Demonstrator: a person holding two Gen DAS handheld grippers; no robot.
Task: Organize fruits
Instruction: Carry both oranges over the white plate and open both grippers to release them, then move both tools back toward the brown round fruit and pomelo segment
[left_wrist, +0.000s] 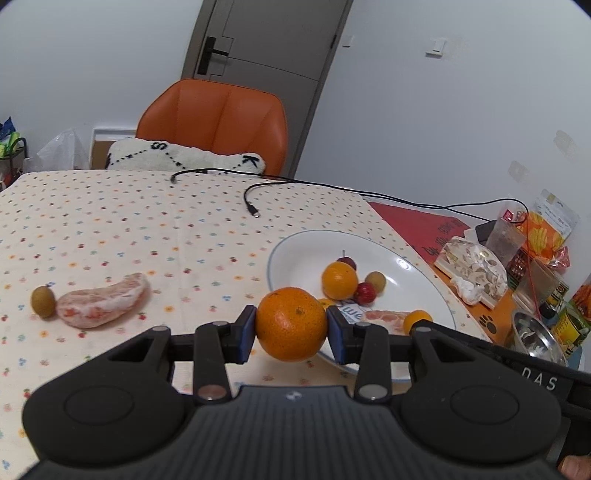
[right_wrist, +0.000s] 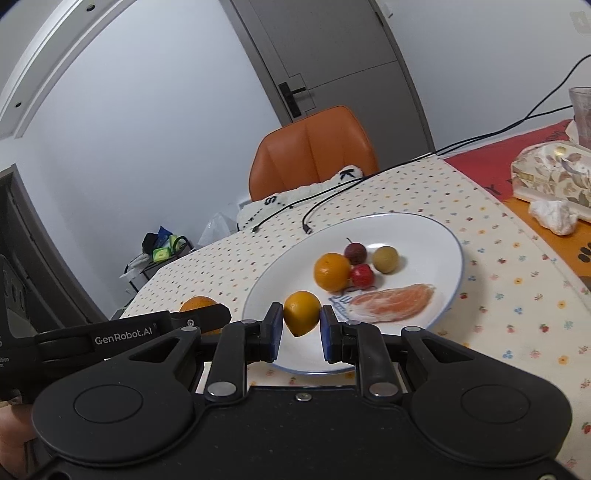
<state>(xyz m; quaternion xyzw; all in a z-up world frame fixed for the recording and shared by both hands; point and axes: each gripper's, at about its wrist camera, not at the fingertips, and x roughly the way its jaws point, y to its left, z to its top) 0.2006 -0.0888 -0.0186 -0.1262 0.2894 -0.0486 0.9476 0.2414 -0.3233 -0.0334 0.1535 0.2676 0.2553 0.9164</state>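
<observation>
Nearest, the left gripper (left_wrist: 291, 325) has its fingers closed on a tangerine (left_wrist: 291, 323) at the plate (left_wrist: 424, 266) rim; the right gripper (right_wrist: 302, 317) pinches a small yellow fruit (right_wrist: 301, 312) above it. Five pieces already sit inside. Farther left on the worktop (left_wrist: 147, 221), a pomelo wedge (left_wrist: 103, 304) and an olive-green fruit (left_wrist: 43, 301) seemingly remain.

White lettering "GenRobot.AI" stood on the side of the left gripper (right_wrist: 207, 319), as seen from the right wrist view. The letters "DAS" were printed in white on the black body of the right gripper (left_wrist: 417, 323). Black letters "S" and "K" were stitched on the white cushion (left_wrist: 184, 157). Blue print on the plate (right_wrist: 424, 225) was partly hidden and unreadable. Writing on the red mat (left_wrist: 417, 225) could not be made out.
</observation>
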